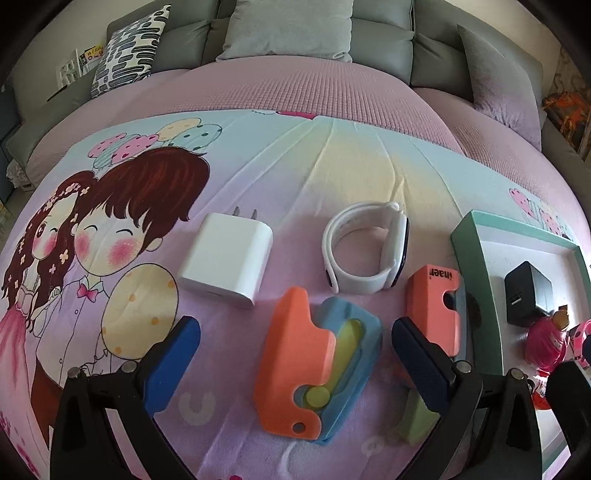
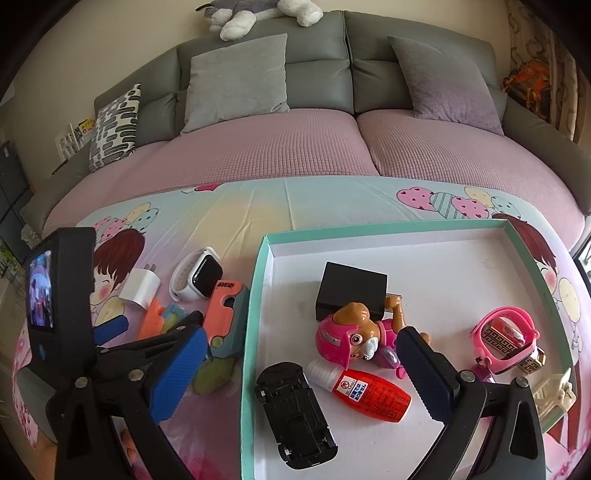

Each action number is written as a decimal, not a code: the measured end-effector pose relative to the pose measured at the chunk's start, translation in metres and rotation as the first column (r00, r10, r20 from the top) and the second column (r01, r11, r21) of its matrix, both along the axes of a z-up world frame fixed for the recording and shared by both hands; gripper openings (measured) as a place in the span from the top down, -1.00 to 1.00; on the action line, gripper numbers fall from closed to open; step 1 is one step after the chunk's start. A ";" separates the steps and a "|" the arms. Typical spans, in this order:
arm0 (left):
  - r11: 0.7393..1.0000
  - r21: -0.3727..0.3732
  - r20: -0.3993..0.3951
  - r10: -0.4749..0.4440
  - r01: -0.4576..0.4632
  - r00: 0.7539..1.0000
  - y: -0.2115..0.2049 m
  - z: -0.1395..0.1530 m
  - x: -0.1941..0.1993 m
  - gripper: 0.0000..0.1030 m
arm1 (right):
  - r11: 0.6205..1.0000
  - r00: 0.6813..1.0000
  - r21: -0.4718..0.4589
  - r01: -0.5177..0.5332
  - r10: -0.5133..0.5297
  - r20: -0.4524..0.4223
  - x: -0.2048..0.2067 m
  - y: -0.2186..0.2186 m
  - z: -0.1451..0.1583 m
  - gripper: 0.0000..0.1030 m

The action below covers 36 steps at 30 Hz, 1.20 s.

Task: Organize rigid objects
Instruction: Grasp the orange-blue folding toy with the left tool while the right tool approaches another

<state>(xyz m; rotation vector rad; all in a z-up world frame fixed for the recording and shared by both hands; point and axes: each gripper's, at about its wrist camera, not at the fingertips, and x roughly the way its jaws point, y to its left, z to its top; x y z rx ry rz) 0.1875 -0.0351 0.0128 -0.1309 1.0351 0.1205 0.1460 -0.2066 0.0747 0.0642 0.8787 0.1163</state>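
Here a cartoon-print sheet (image 1: 258,177) fronts a grey sofa (image 1: 384,33).

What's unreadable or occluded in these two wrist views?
- Green block, left wrist view: mostly behind a finger of the open left tongs.
- Pink toy pup figure, right wrist view: rear hidden by a finger of the open right tongs; in the left view, cut by the edge.
- Cream plastic piece, right view: behind the tongs' arm, unidentifiable.
- Red bottle label: too small to read.

mint green tray (image 2: 258,295), white charger (image 1: 225,260), orange-and-blue toy (image 1: 314,373), red bottle (image 2: 373,393), cartoon-print sheet (image 1: 122,229), grey sofa (image 2: 317,62).
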 end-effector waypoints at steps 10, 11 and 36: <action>0.996 0.002 -0.027 0.095 -0.094 0.995 0.028 0.001 -0.010 -1.00 | 1.000 1.000 0.007 0.000 0.000 -0.013 0.001 -0.003 -0.003 -1.00; 0.994 0.003 -0.026 0.106 -0.106 0.994 0.030 0.001 -0.011 -1.00 | 1.000 1.000 0.008 -0.001 0.001 -0.013 0.002 -0.003 -0.003 -1.00; 0.993 -0.094 -0.032 0.065 -0.068 0.997 0.044 0.012 -0.035 -0.20 | 0.998 0.998 -0.019 -0.056 0.056 -0.002 0.000 0.024 -0.007 -1.00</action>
